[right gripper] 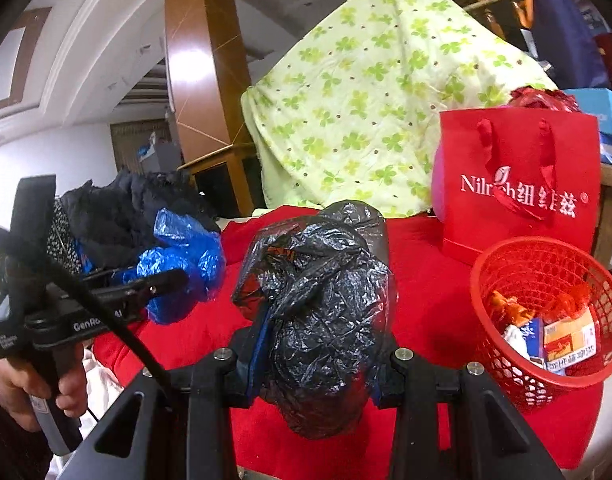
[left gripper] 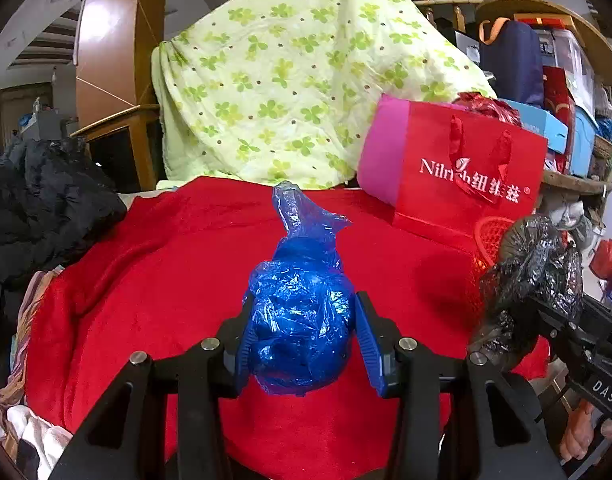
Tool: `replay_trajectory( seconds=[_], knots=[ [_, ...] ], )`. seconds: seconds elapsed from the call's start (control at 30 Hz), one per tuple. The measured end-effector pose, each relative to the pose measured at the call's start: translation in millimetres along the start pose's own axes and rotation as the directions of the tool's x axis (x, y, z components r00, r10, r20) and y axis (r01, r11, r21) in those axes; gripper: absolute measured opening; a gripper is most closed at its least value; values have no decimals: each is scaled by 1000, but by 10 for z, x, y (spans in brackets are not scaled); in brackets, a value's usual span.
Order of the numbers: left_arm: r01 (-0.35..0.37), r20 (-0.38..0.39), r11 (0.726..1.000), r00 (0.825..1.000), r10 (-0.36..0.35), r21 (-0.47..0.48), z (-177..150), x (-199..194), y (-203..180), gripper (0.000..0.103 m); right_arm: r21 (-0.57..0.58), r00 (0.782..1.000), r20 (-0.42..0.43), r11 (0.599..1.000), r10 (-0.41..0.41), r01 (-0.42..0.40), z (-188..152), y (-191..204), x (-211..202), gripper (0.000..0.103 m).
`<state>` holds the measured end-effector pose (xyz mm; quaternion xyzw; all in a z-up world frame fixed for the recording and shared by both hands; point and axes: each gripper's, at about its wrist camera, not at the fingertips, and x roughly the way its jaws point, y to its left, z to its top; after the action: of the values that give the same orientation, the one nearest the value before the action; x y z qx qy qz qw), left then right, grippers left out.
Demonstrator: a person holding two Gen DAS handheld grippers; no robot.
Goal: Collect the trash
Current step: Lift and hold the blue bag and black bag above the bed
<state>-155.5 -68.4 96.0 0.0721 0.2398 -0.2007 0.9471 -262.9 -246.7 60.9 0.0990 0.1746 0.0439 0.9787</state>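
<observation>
My left gripper [left gripper: 302, 340] is shut on a crumpled blue plastic bag [left gripper: 300, 312] and holds it above the red cloth [left gripper: 166, 280]. The blue bag also shows at the left of the right wrist view [right gripper: 178, 264]. My right gripper [right gripper: 318, 360] is shut on a crumpled black plastic bag [right gripper: 322, 300], which also shows at the right of the left wrist view [left gripper: 534, 280]. A red mesh basket [right gripper: 546, 256] with several wrappers and small boxes inside stands on the cloth, to the right of the black bag.
A red "Nilrich" gift bag [right gripper: 518, 184] stands behind the basket. A green-patterned sheet [left gripper: 290, 76] drapes over furniture at the back. Dark clothes [left gripper: 38, 208] are piled at the left. Boxes and bags fill shelves [left gripper: 562, 92] at the right.
</observation>
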Motion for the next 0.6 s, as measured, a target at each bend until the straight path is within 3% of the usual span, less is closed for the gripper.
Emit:
replay_trajectory(
  seconds=[0.3, 0.6],
  knots=[
    [2, 47, 999, 999, -4, 45, 112, -159, -161, 48, 15, 996, 81, 1000, -23, 22, 133, -144, -233, 41],
    [43, -1, 991, 999, -43, 126, 92, -22, -534, 48, 128, 995, 79, 991, -55, 44, 52, -557, -294, 41]
  ],
)
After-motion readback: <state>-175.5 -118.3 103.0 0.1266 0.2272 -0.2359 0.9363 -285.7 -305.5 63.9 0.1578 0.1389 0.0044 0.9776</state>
